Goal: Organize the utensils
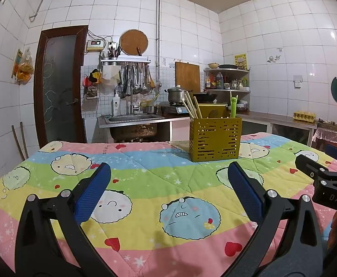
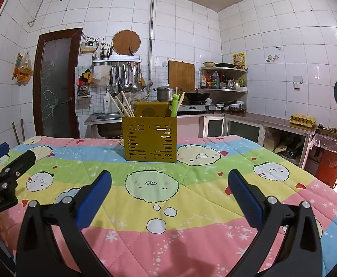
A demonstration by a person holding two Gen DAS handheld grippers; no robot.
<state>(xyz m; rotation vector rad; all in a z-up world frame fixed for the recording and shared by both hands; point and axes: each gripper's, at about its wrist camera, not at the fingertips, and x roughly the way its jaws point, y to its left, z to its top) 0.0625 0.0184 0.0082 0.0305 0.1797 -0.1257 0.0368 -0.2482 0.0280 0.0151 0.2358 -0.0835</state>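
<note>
A mustard-yellow perforated utensil holder [image 1: 215,139] [image 2: 150,139] stands upright at the far side of the table. Several wooden chopsticks [image 1: 191,106] [image 2: 123,105] lean out of its left compartment, and a green utensil with a frog-shaped top [image 1: 233,106] [image 2: 175,103] pokes from its right side. My left gripper [image 1: 168,173] hovers open over the quilt, well short of the holder, nothing between its blue pads. My right gripper [image 2: 169,180] is open and empty too, facing the holder from the near side. Each gripper shows at the edge of the other's view.
A colourful cartoon quilt [image 1: 145,175] [image 2: 191,198] covers the table. Behind it are a steel sink [image 1: 134,118], a stove with pot and wok [image 1: 180,94], a corner shelf with bottles [image 1: 226,80], a dark door [image 1: 60,85] and an egg carton [image 2: 303,120] on the right counter.
</note>
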